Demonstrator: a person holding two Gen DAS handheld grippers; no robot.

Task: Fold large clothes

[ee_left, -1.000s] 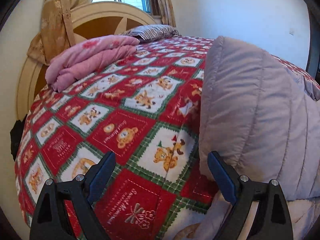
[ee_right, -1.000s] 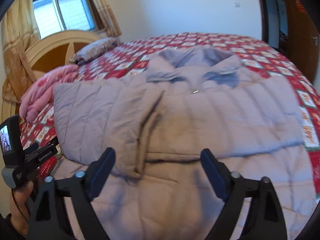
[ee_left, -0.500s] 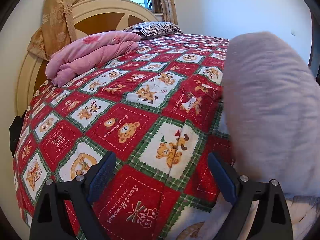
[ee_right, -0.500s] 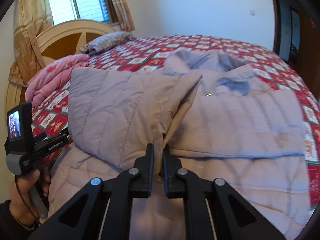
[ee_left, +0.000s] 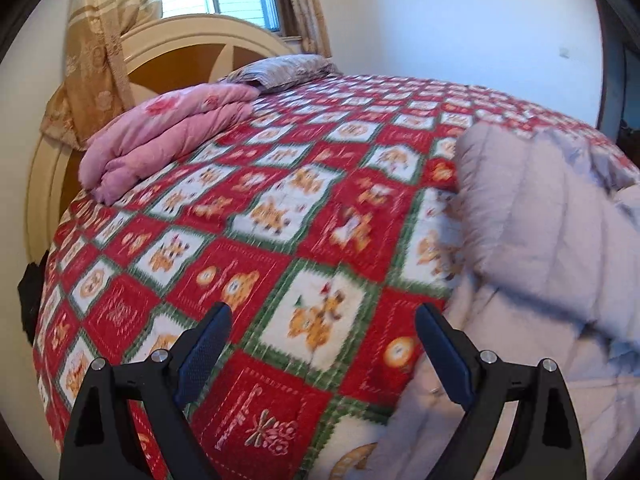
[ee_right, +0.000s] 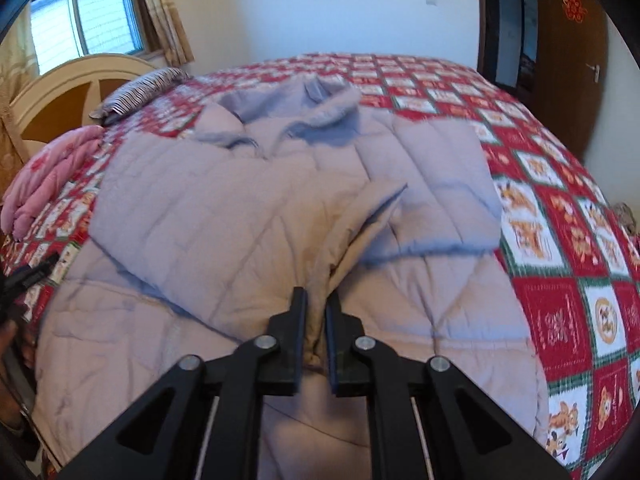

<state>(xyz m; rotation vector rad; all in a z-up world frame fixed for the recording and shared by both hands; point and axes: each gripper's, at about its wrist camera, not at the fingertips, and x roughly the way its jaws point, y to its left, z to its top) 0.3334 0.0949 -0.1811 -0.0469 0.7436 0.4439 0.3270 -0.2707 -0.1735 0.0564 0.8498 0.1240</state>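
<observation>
Lilac quilted coat (ee_right: pixel 248 216) sleeve now carried across, right gripper (ee_right: pixel 316 304) still clamped

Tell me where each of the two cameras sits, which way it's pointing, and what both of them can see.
Left wrist: rides the left gripper, jaws open, looking across the red patchwork bedspread toward the headboard and window.
Right wrist: rides the right gripper, shut on the lilac quilted coat's sleeve cuff, facing along the coat toward the far wall.
Shared: coat, bedspread, pink folded blanket, striped pillow, headboard.

The bedspread (ee_left: pixel 256 420) bears cursive lettering, too blurred to read.
</observation>
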